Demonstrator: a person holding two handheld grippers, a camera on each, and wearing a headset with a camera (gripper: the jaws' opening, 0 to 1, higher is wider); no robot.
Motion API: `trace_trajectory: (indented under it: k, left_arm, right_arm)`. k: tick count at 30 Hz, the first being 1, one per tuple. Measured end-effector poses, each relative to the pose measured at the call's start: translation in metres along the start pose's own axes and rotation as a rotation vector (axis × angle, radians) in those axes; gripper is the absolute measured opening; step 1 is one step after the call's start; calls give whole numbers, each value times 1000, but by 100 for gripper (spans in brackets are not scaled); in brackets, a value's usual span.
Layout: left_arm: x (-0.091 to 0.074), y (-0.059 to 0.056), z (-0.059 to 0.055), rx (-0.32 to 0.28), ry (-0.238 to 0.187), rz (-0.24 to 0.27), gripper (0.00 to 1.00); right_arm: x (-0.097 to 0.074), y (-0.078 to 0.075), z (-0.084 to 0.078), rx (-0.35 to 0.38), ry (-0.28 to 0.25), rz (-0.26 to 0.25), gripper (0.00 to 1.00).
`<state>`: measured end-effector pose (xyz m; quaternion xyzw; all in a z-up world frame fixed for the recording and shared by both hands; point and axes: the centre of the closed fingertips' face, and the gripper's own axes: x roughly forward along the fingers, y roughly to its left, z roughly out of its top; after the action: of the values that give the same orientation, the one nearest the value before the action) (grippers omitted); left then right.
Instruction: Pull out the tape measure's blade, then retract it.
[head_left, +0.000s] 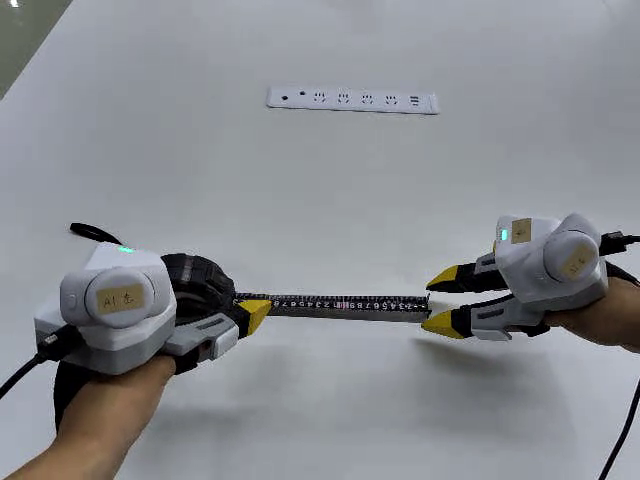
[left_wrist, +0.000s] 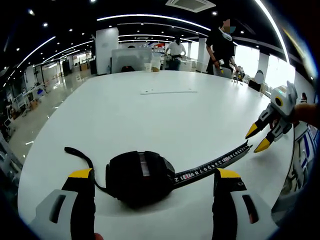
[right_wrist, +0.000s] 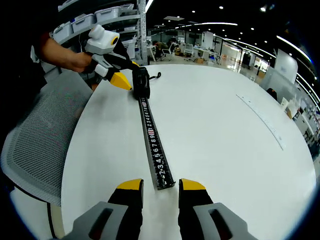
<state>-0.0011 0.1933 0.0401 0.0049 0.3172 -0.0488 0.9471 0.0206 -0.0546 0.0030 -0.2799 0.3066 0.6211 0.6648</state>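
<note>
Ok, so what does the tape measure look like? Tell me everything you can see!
The tape measure has a chunky black case, rubbery-looking, sitting on the white table with a thin black strap trailing behind it. Its dark blade with pale numbers is pulled out and stretches straight across the table. The case sits between the left gripper's open jaws; whether they touch it is unclear. The blade's end lies just ahead of the right gripper's open jaws, ungripped.
</note>
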Motion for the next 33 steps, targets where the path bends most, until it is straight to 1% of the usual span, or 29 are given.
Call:
trace_trajectory:
  k: [4, 9, 15, 17, 24, 25, 33]
  left_arm:
    - [2, 3, 1, -6, 3, 10, 94]
    - [5, 5, -1, -18, 11, 14, 91]
    - [8, 8, -3, -30, 19, 19, 88]
    - [8, 8, -4, -37, 21, 18, 87]
    - [12, 10, -4, -50, 22, 14, 81]
    - [12, 10, -4, -53, 22, 12, 80]
    - [13, 8, -4, -54, 23, 10, 75]
  right_arm:
    - [5, -2, -4, -25, 8, 7, 20]
    - [7, -4, -4, -43, 1, 11, 16]
    - [10, -3, -6, -64, 11, 15, 16]
    - [11, -3, -7, -78, 12, 11, 16]
    - [13, -3, -11, -93, 21, 6, 13]
    - [13, -3, -10, -80, 13, 4, 13]
    - [14, -3, -9, -57, -2, 4, 11]
